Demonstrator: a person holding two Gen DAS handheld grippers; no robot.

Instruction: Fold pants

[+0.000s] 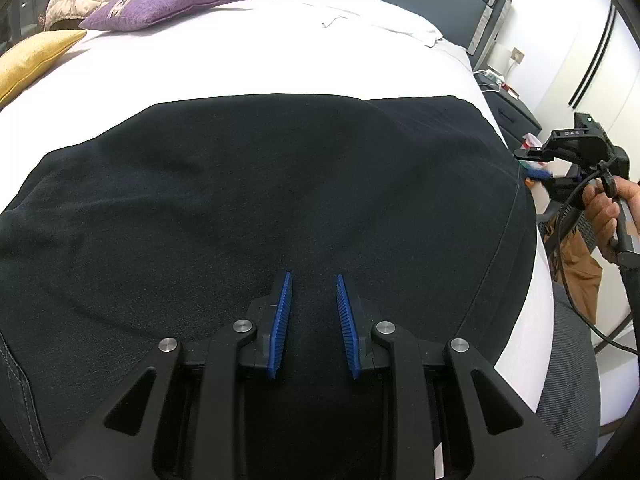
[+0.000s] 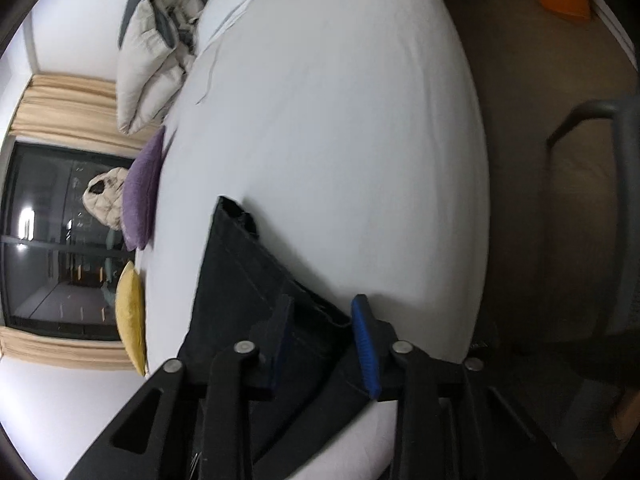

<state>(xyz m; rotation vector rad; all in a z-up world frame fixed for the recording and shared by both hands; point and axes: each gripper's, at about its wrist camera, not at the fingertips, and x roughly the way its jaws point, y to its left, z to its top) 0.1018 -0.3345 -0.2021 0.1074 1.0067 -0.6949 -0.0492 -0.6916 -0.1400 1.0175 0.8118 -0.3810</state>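
While the dark pants [image 1: 256,200] lie spread flat across the near part of the bed [image 1: 280,52], I read the left hand-held gripper [image 1: 312,280] as pointing down over the cloth near its close edge. Its blue pads [image 1: 280,320] stand a narrow gap apart; dark fabric fills the space below them, and I cannot tell whether any fold is pinched. In the right wrist view, the right hand-held gripper [image 2: 322,308] sits at the pants' hem end [image 2: 248,264], with one finger over the cloth and the blue pad [image 2: 366,344] at its edge. The fabric lies between the two fingers, but the gap visible there leaves the grip unconfirmed. From the left wrist view, a hand [image 1: 604,208] holds this unit at the bed's right side. Purple cushion [image 1: 160,4] and yellow cushion [image 1: 32,56] rest well apart from the pants.
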